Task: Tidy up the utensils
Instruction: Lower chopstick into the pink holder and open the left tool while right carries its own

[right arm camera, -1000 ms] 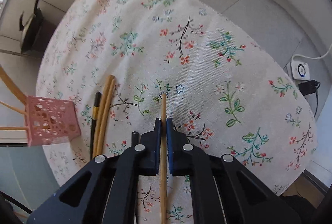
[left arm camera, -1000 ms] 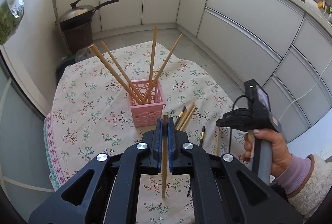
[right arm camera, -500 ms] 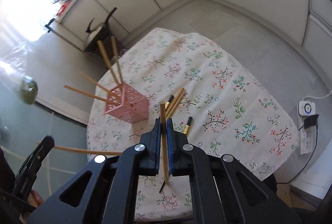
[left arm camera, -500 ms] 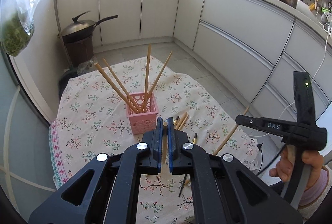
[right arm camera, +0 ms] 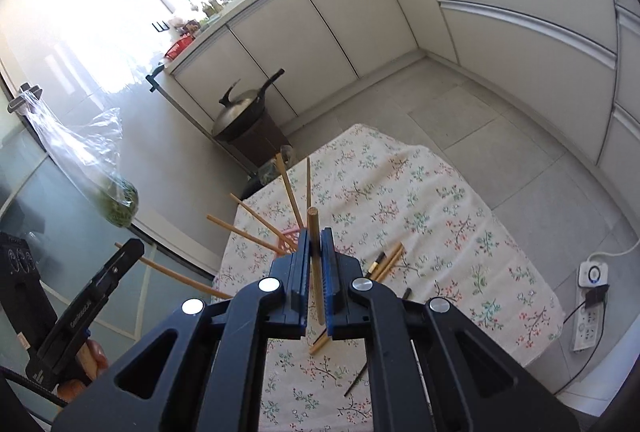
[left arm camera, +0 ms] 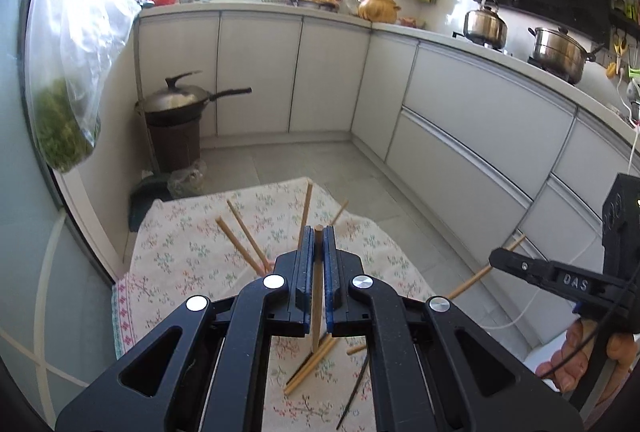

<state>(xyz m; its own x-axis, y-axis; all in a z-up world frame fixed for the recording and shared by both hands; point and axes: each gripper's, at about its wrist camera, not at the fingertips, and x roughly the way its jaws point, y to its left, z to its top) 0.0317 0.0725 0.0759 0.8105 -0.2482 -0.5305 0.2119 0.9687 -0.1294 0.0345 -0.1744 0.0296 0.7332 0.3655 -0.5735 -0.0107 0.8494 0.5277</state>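
My left gripper (left arm camera: 317, 232) is shut on a wooden chopstick (left arm camera: 317, 296) held well above the table. My right gripper (right arm camera: 315, 232) is shut on another wooden chopstick (right arm camera: 316, 264), also raised. Each gripper shows in the other's view with its chopstick, the right one (left arm camera: 496, 256) at the right edge, the left one (right arm camera: 132, 246) at lower left. The pink holder (right arm camera: 289, 235) stands on the floral tablecloth (right arm camera: 420, 216), mostly hidden behind the jaws, with several chopsticks (left arm camera: 244, 238) leaning out of it. Loose wooden chopsticks (left arm camera: 310, 366) and a dark one (left arm camera: 354, 394) lie on the cloth.
A lidded wok (left arm camera: 180, 100) sits on a brown stand by the wall beyond the table. White cabinets (left arm camera: 460, 120) line the back and right. A plastic bag of greens (left arm camera: 64, 128) hangs at left. A power strip (right arm camera: 592, 304) lies on the floor to the right.
Both grippers have risen and tilted up away from the table, each keeping its chopstick. The table and holder now look smaller and lower in both views.
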